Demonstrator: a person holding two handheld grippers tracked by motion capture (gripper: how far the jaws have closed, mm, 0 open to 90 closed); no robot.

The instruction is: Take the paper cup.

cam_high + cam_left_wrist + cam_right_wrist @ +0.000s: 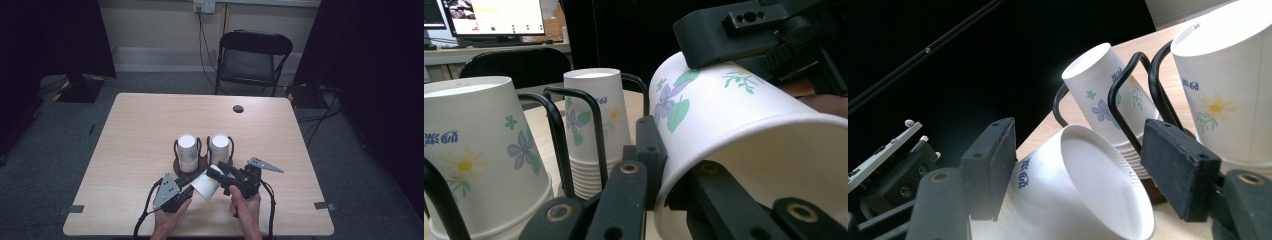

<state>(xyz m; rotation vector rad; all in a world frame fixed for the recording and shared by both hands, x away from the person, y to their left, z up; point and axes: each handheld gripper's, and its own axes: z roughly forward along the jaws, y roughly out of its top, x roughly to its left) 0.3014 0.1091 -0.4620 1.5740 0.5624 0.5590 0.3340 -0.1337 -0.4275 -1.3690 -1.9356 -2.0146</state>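
Both claws on one paper cup (206, 187) lying sideways above the desk (135, 130) by the cup rack (187, 167) — left claw (664, 185) pinches its rim, right claw (1073, 165) straddles its base (contact unclear) — squeeze lightly, or it crumples.

Cup stacks (188, 151) in wire rack (202, 161) block centre; table (140, 125) far half and both sides open.

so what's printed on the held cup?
White cup with purple flowers and green leaves; clearest in the left gripper view.
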